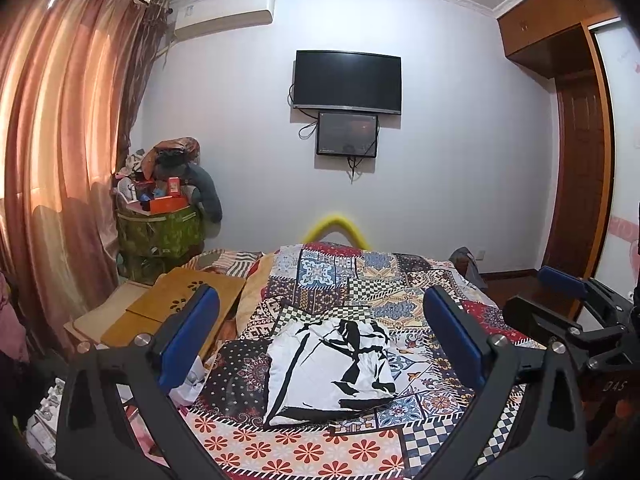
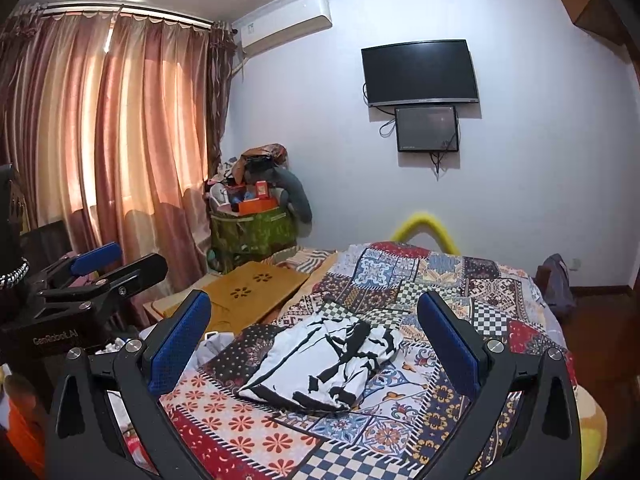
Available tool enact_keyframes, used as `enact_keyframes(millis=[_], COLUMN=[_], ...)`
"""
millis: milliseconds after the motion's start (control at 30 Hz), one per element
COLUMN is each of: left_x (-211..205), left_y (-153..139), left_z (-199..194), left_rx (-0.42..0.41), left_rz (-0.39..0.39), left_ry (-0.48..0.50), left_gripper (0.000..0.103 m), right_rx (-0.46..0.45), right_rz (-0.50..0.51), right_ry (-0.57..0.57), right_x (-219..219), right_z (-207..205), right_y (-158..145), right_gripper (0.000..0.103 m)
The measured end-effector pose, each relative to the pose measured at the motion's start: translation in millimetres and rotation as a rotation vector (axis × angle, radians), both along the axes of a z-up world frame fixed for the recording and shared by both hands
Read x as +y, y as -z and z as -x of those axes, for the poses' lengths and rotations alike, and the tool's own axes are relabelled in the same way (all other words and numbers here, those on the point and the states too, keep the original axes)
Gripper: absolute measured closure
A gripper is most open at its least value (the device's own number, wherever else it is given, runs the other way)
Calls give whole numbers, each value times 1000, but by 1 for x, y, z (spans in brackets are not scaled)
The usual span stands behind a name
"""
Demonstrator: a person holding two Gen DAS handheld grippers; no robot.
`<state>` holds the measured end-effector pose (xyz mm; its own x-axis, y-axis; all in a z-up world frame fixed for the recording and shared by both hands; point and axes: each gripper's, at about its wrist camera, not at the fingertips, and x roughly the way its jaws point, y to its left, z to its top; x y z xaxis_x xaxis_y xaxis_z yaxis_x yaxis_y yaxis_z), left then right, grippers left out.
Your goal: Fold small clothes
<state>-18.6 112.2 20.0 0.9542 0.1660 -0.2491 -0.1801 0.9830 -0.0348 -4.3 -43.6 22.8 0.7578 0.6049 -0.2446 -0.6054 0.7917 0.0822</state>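
Light: daylight is glowing warm through the drawn curtains (image 2: 120, 128)
Glare: bright spots are showing above the curtain rail
Shadows: soft ones are falling on the wall (image 1: 440, 160)
Distortion: straight lines are bowing, corners are going black
Focus: both views are staying fairly sharp

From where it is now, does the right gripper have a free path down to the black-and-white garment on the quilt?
Probably yes. The right gripper is open, and the black-and-white garment lies uncovered on the quilt directly ahead between its fingers. The left gripper stands off to the side.
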Motion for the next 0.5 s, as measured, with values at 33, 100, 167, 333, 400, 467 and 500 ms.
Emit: enact_keyframes(millis=[33, 100, 167, 333, 400, 467, 500], left_x=[0, 1, 1, 2, 2, 2, 2], left_y=[0, 1, 1, 3, 3, 2, 2], left_z=[0, -2, -3, -6, -6, -7, -7], left_rx=[2, 7, 9, 18, 21, 22, 22], left_rz=[1, 3, 5, 14, 13, 14, 14], left_ry=[0, -1, -4, -7, -8, -7, -6], left_gripper=[0, 0, 0, 0, 0, 0, 0], right_rx=[1, 4, 4, 13, 14, 15, 16], right_rz=[1, 3, 3, 2, 2, 1, 1], right_ry=[0, 1, 2, 5, 7, 7, 9], right_x=[0, 0, 1, 1, 1, 0, 0], right_z=[0, 0, 0, -1, -1, -1, -1], right_y=[0, 0, 0, 0, 0, 0, 0], right_gripper=[1, 1, 0, 0, 0, 0, 0])
